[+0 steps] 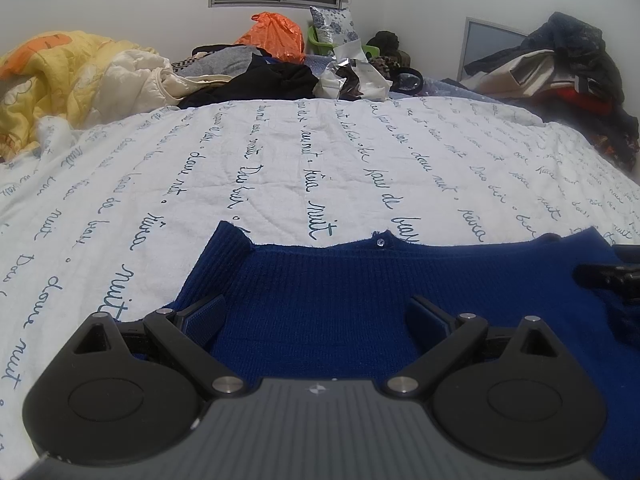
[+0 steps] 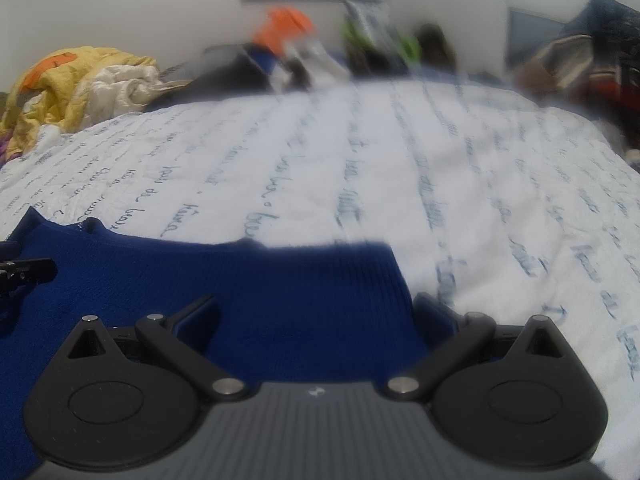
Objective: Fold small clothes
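A dark blue knitted garment (image 1: 340, 284) lies flat on the white bedspread (image 1: 280, 160), a small shiny button (image 1: 379, 242) at its far edge. My left gripper (image 1: 316, 312) hovers over its left part, jaws wide apart, nothing between them. The right gripper's tip (image 1: 612, 276) pokes in at the right edge of the left wrist view. In the blurred right wrist view the same blue garment (image 2: 260, 292) fills the lower left. My right gripper (image 2: 316, 312) stands open over its right part, near the garment's right edge. The left gripper's tip (image 2: 24, 272) shows at the far left.
The white bedspread (image 2: 400, 160) with blue script stretches far ahead. A yellow quilt (image 1: 60, 76) is bunched at the back left. Dark clothes (image 1: 260, 80), an orange bag (image 1: 276, 36) and wrappers lie along the far edge. A heap of clothes (image 1: 560, 68) sits at the back right.
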A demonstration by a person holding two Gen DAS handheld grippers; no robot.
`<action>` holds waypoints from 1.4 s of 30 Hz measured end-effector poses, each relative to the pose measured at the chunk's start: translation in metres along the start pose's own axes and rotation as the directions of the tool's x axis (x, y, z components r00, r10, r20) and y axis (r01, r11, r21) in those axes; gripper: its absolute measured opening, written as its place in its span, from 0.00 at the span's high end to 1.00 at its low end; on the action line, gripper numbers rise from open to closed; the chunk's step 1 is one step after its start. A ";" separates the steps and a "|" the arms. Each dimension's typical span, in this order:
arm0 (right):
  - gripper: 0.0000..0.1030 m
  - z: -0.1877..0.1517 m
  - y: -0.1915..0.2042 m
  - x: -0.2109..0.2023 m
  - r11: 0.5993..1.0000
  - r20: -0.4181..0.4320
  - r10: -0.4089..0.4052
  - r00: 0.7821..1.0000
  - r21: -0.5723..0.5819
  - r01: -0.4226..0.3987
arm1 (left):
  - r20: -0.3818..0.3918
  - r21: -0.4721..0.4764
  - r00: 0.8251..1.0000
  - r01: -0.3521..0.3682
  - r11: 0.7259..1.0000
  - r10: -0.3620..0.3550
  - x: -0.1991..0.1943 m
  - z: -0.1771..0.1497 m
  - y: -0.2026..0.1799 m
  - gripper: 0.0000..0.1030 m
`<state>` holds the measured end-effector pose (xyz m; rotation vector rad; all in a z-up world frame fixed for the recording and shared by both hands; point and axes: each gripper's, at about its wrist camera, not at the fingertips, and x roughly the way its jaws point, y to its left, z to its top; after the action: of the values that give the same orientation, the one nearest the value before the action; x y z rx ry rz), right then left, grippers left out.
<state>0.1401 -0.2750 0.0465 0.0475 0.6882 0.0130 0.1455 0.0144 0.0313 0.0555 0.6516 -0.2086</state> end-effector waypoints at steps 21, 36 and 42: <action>0.00 -0.042 0.046 -0.051 1.000 -0.014 -0.008 1.000 0.008 0.008 | -0.007 0.038 0.998 -0.056 0.998 0.057 -0.006 -0.001 -0.010 0.04; 0.00 -0.040 0.044 -0.040 1.000 -0.016 -0.004 1.000 0.003 0.004 | 0.024 0.024 0.999 -0.044 0.999 0.043 -0.098 -0.075 -0.019 0.00; 0.00 -0.039 0.042 -0.037 1.000 -0.017 -0.004 1.000 0.003 0.004 | 0.022 0.027 0.999 -0.039 0.999 0.039 -0.096 -0.073 -0.017 0.00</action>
<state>0.0871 -0.2326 0.0423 0.0491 0.7050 0.0082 0.0239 0.0233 0.0317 0.0924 0.6258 -0.1806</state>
